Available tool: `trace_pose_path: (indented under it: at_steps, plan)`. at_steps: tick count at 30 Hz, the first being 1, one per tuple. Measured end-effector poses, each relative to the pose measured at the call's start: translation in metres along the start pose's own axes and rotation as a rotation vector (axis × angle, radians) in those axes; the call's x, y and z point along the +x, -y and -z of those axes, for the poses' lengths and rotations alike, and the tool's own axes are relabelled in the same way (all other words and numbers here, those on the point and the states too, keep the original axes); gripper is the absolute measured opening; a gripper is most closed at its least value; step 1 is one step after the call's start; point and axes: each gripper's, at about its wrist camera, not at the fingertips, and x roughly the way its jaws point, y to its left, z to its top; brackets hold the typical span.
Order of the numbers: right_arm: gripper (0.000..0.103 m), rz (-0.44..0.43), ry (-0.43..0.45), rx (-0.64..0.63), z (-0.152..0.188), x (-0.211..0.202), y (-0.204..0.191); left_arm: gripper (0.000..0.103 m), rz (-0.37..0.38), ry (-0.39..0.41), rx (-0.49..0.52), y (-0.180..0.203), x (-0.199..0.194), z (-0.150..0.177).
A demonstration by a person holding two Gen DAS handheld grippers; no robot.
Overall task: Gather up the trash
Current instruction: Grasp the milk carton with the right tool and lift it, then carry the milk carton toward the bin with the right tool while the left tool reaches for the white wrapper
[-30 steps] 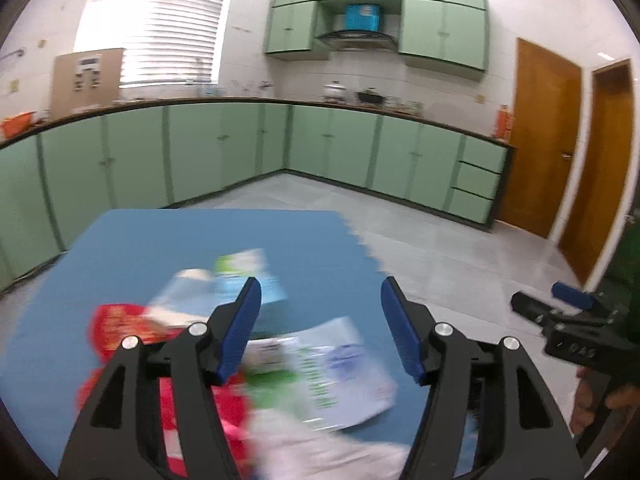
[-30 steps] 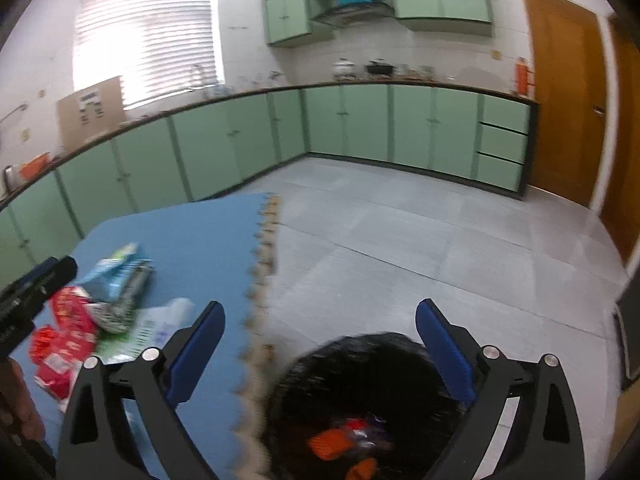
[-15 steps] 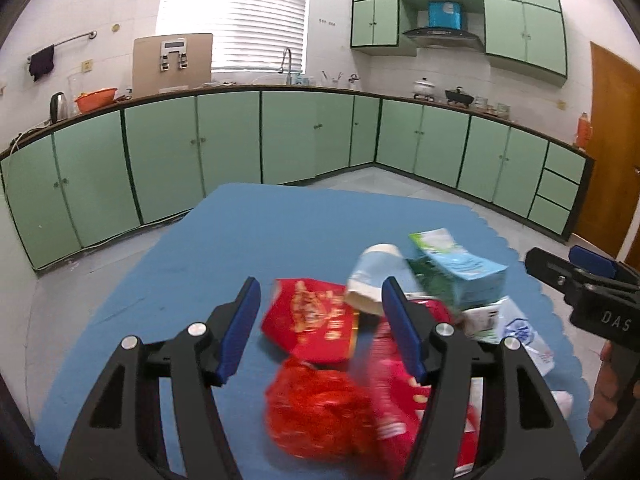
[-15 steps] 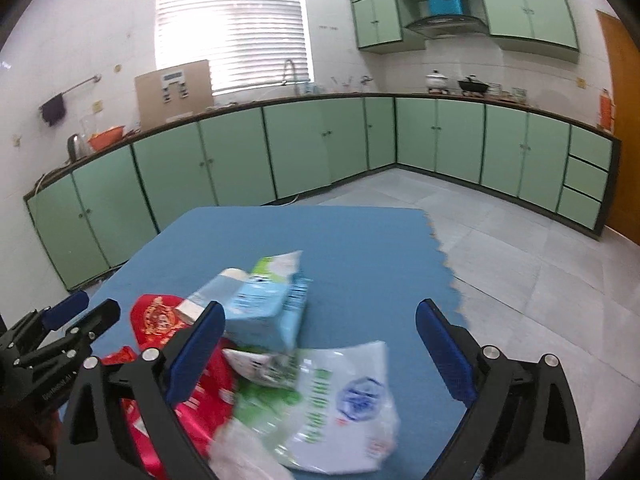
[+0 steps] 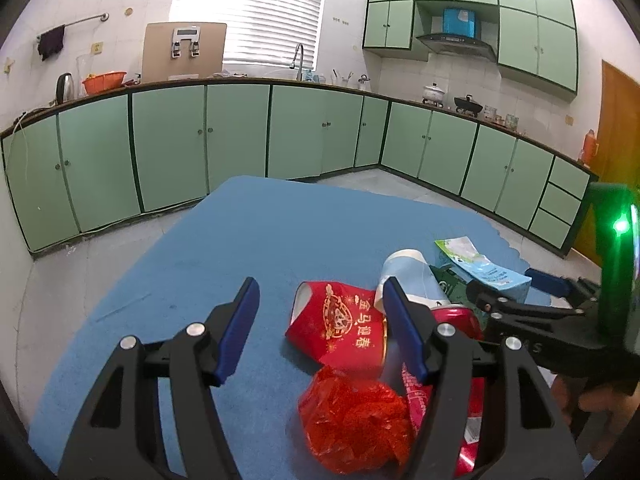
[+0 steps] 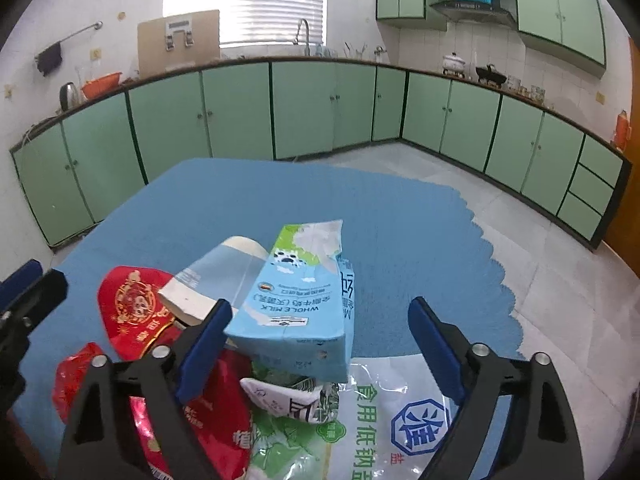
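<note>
Both grippers hang with jaws spread wide and nothing between them — the left gripper (image 5: 318, 330) over a crumpled red wrapper (image 5: 354, 426) and a flattened red paper cup (image 5: 340, 326), the right gripper (image 6: 320, 344) over a clear salt bag (image 6: 400, 428) and the milk carton (image 6: 298, 304). The trash lies heaped together on the blue mat (image 6: 288, 196), the pale blue cup (image 6: 218, 276) leaning against the carton's left side. Beyond the mat — grey floor tiles (image 6: 532, 248), then green cabinets (image 5: 236, 136) along the wall.

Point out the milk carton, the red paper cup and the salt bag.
milk carton (image 6: 294, 312): right wrist view, on its blue printed side.
red paper cup (image 5: 340, 324): left wrist view, on its printed wall.
salt bag (image 6: 400, 428): right wrist view, on its clear printed front.
</note>
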Motion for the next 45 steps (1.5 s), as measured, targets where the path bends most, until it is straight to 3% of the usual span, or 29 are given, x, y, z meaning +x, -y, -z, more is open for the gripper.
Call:
trace_pose_path:
  at_steps: [3,6,8,11,18,27,35,45]
  plan:
    - [0.082,0.006,-0.005,0.007,0.0,0.002,0.001,0.062,0.009,-0.004,0.0,0.005,0.002,0.001]
    - [0.07,-0.003,-0.023,0.01,-0.001,0.006,0.003,0.062,0.017,-0.01,0.003,0.007,0.004,0.003]
    - [0.055,-0.017,-0.038,0.018,-0.001,0.008,0.005,0.062,0.021,-0.014,0.005,0.01,0.005,0.005]
    - [0.048,-0.03,-0.048,0.03,0.0,0.009,0.008,0.062,0.025,-0.018,0.01,0.011,0.006,0.004]
    - [0.046,-0.031,0.01,0.048,-0.001,-0.006,0.018,0.062,0.038,-0.019,0.022,0.027,0.005,0.005]
    - [0.046,0.009,0.058,0.126,0.001,-0.032,0.062,0.062,0.112,-0.039,0.048,0.062,0.01,0.007]
    - [0.046,0.058,0.074,0.16,0.007,-0.047,0.097,0.062,0.177,-0.067,0.083,0.103,0.02,0.014]
    - [0.046,0.094,0.072,0.192,0.017,-0.052,0.128,0.061,0.205,-0.099,0.118,0.142,0.033,0.024]
